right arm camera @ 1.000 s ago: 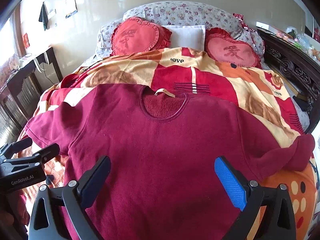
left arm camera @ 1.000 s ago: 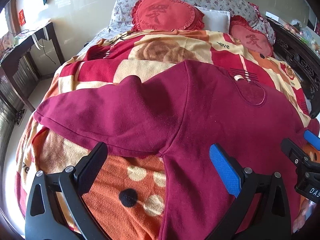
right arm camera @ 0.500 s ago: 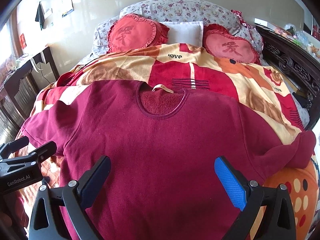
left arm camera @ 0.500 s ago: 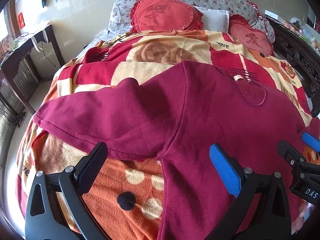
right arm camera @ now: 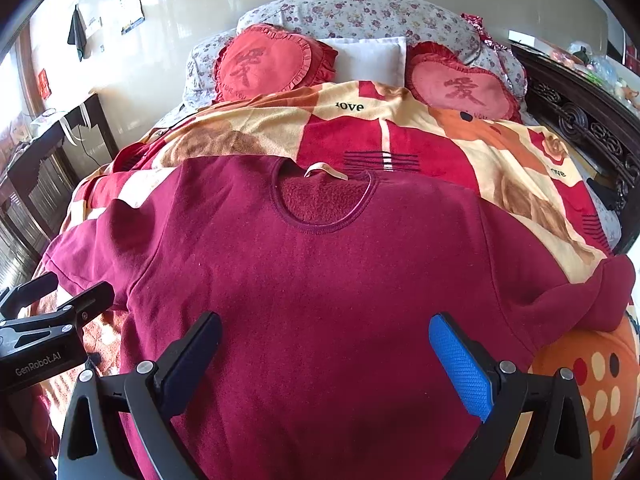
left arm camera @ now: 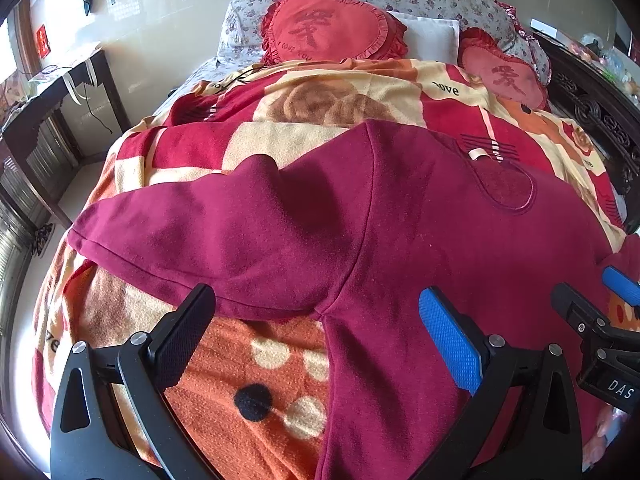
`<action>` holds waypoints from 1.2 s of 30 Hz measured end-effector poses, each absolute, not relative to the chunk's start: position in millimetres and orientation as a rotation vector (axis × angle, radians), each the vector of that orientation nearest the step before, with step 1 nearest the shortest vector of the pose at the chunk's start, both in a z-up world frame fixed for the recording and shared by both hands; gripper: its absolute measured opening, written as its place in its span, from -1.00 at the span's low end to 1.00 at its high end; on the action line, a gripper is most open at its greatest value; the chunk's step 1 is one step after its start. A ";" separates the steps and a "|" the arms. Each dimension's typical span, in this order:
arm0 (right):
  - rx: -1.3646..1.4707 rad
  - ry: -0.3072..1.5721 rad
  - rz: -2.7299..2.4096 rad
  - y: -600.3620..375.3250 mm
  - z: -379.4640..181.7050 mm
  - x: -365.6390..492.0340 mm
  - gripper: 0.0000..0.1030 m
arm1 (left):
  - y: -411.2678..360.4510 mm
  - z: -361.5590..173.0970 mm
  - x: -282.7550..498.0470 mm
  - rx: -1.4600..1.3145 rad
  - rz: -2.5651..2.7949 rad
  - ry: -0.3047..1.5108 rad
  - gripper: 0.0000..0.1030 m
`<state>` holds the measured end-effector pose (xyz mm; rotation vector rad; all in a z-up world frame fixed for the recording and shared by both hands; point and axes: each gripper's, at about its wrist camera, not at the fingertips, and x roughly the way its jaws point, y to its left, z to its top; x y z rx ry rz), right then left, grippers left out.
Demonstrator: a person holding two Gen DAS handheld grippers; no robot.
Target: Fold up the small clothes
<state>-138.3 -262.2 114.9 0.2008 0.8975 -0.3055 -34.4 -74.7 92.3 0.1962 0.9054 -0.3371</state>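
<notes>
A maroon long-sleeved sweatshirt lies spread face up on a patterned blanket, its round neckline toward the pillows and both sleeves out sideways. My left gripper hovers open over the sweatshirt's left armpit, where the sleeve meets the body. My right gripper stands open above the lower middle of the chest, holding nothing. Each gripper shows at the edge of the other's view: the right gripper and the left gripper.
Two red heart cushions and floral pillows lie at the head of the bed. A dark carved bed frame runs along the right. A dark wooden desk stands by the wall on the left.
Both grippers have drifted slightly forward and down over the sweatshirt, staying open. The garment lies as before.
</notes>
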 end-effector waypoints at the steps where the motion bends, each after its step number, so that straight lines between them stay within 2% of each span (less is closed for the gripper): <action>1: 0.200 0.899 -0.305 -261.6 114.3 -137.9 0.99 | -73.6 91.6 -34.1 0.194 -0.336 0.906 0.99; 22: 0.199 0.934 -0.287 -255.1 103.3 -125.8 0.99 | -56.1 85.2 -19.0 0.160 -0.312 0.932 0.99; 29: 0.205 0.940 -0.267 -252.5 100.1 -121.7 0.99 | 1.9 88.0 16.9 0.035 -0.247 0.973 0.99; 36: 0.215 0.946 -0.240 -249.1 97.4 -114.4 0.99 | 100.4 82.0 64.7 -0.155 -0.089 1.015 0.94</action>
